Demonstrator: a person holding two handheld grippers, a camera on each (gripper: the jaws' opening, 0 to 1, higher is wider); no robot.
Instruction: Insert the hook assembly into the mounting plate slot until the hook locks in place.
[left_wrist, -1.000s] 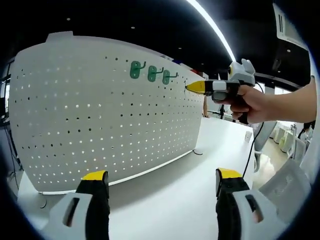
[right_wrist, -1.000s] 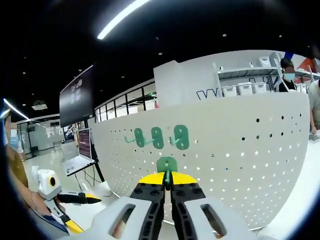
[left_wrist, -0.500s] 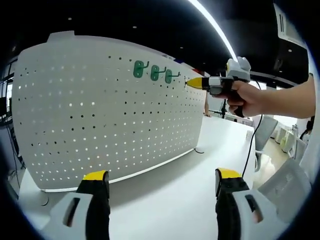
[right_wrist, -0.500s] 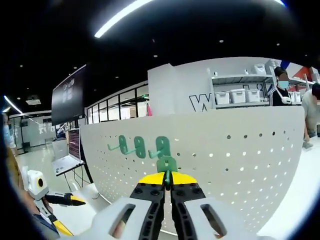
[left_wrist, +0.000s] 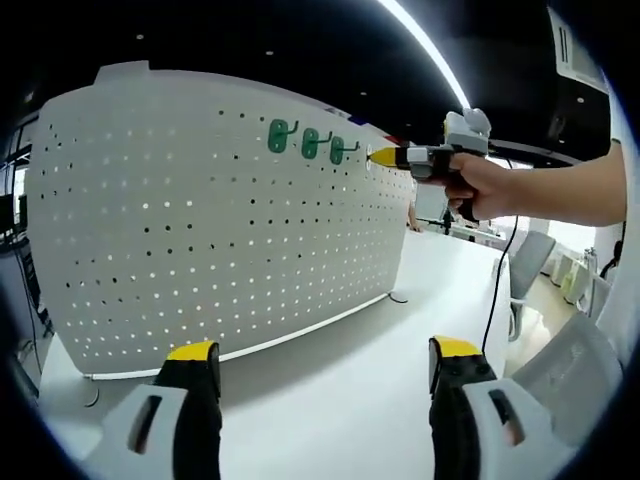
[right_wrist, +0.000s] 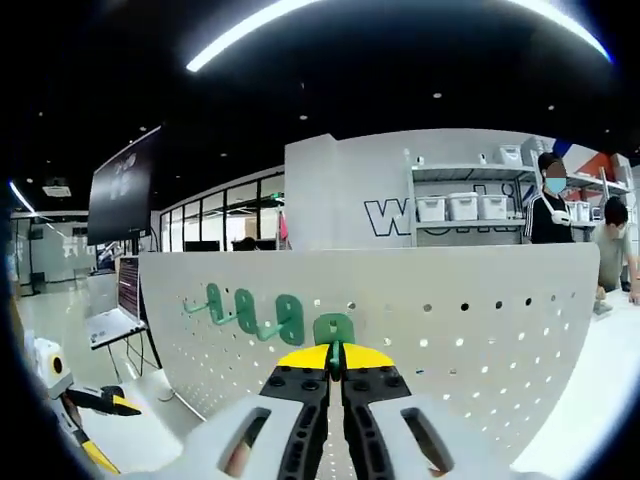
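Note:
A white pegboard stands upright on the white table, with three green hooks in its top row. My right gripper, held by a hand, has its yellow tips against the board just right of those hooks. In the right gripper view the gripper is shut on a green hook whose plate is at the pegboard, beside the mounted hooks. My left gripper hangs open low over the table, well away from the board.
The white table stretches in front of the board, with a cable trailing from the right gripper. Shelves with white bins and people stand behind the board. A laptop sits at far left.
My right gripper has carried the green hook up and closer to the board, ending right next to the three mounted hooks. The left gripper has stayed put.

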